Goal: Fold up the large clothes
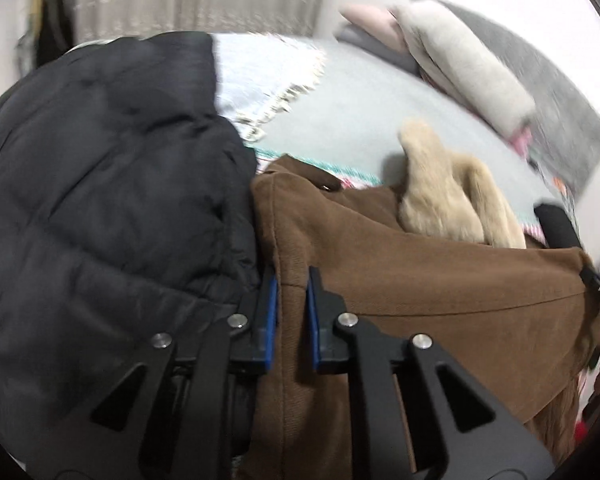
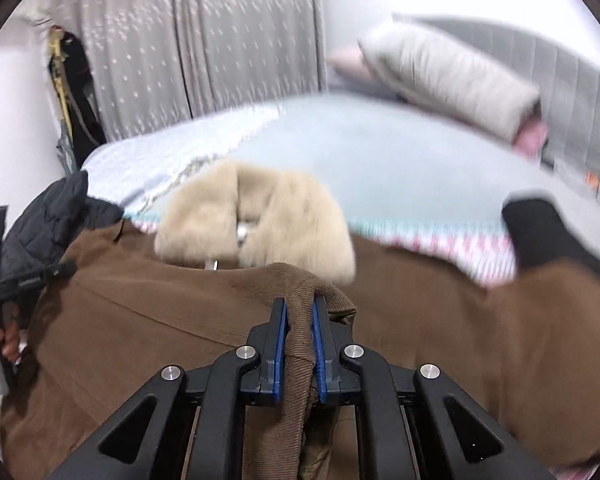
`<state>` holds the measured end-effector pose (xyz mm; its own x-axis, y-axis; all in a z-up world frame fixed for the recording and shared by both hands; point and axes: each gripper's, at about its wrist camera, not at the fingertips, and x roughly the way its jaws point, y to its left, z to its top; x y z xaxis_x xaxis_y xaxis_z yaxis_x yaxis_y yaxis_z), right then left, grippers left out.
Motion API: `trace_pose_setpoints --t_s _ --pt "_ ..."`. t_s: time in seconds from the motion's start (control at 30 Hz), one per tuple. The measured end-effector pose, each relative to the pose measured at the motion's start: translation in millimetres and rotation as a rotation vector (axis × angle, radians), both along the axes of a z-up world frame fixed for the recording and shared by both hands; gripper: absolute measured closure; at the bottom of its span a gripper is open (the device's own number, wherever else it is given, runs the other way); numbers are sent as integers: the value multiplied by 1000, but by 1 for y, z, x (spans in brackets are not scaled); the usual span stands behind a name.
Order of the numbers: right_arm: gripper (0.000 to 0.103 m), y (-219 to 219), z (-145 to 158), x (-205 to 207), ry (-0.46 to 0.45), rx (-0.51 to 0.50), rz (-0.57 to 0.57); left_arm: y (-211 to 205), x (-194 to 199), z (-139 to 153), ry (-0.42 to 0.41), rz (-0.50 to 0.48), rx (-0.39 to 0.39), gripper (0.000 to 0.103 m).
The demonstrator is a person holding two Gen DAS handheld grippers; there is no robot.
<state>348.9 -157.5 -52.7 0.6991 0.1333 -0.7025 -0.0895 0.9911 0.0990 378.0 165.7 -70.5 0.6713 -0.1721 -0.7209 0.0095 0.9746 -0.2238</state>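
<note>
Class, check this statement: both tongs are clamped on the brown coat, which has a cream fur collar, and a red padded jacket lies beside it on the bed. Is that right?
One detail is wrong: the padded jacket is black, not red, as the left wrist view shows. The rest stands: the left tongs and right tongs are clamped on the brown coat with its cream fur collar, on the bed.

Jacket [image 1: 100, 200] left of coat [image 1: 420, 292] — seemingly touching
</note>
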Motion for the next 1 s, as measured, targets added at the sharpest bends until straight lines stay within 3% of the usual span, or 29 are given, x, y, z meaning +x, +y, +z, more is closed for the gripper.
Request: trace_pose_setpoints --t_s 0.07,0.1,0.2,0.33,0.43,0.53,0.6,0.67,0.7,0.73,0.77,0.83,0.93,1.0 --pt "88 3 -11 19 22 -36 -13 -7 -3 -4 -13 29 68 82" --pt "85 4 -29 35 91 -74 -34 -10 -4 -3 -12 24 94 80" --pt "83 -7 -54 49 196 -145 -107 -13 -14 14 -53 5 98 77" --pt "80 -19 -45 29 132 -51 -105 -25 -23 35 -150 -104 84 75" --pt "80 2 -46 19 134 -68 -25 -40 -9 20 -77 -152 82 75" --pt "80 20 -67 10 183 -109 25 -41 4 -19 19 -143 129 76" --pt "80 15 -86 10 212 -117 23 -46 1 -32 -1 -165 174 76" --pt "80 10 -87 6 194 -95 29 -52 -2 -27 -13 -170 209 76" --pt "77 8 -84 4 207 -104 21 -54 -4 -22 -8 -175 218 71" --pt "72 6 -79 1 221 -121 6 -55 -7 -19 -3 -182 210 59" --pt "59 4 -75 -2 225 -130 -7 -57 -10 -14 3 -191 192 51" --pt "47 -9 -57 -19 194 -114 -31 -63 -22 -2 1 -194 164 18" --pt "36 -34 -37 -42 163 -81 -95 -77 -43 16 -4 -178 175 11" --pt "32 -63 -23 -62 149 -56 -176 -82 -53 25 33 -168 135 11"
